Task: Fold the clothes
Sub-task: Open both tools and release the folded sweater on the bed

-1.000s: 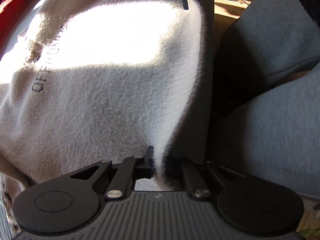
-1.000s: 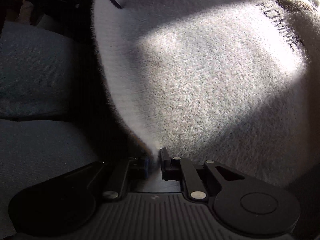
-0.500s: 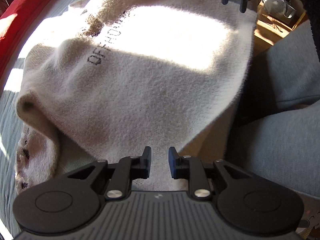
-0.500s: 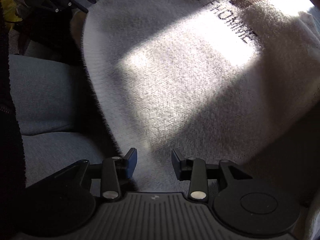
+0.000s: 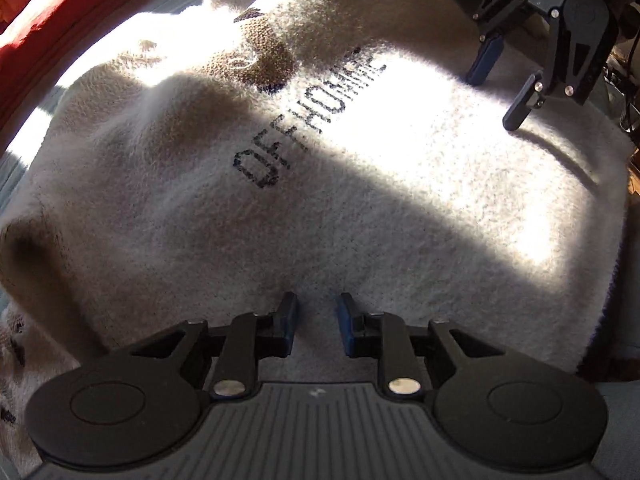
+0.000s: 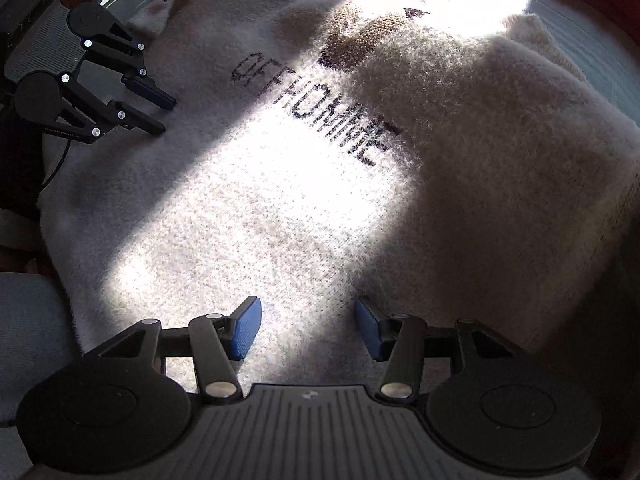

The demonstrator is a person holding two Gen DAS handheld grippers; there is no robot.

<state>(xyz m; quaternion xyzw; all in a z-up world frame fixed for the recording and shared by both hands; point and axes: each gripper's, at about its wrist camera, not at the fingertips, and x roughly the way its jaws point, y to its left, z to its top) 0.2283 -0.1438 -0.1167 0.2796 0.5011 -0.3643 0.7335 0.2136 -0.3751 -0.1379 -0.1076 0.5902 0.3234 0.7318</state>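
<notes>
A cream fuzzy sweater [image 5: 360,208] with black lettering and a brown patch lies spread out, half in sunlight. My left gripper [image 5: 317,320] hovers over its near edge with a narrow gap between the pads and nothing in it. From the right wrist view, the left gripper [image 6: 162,116] sits over the sweater's [image 6: 320,220] far left edge. My right gripper [image 6: 308,328] is opening wide above the knit, with no cloth between its blue pads [image 6: 246,328]. In the left wrist view the right gripper [image 5: 500,92] stands over the far right corner.
Red fabric [image 5: 36,20] lies along the far left behind the sweater. A grey-blue cushion [image 6: 28,340] borders the sweater's edge on the left of the right wrist view. A pale blue-grey cover [image 6: 580,40] shows beyond the sweater.
Both grippers held the sweater's edge pinched up a second ago. They have let it go, opened and drawn apart, and the sweater now lies flat beneath them.
</notes>
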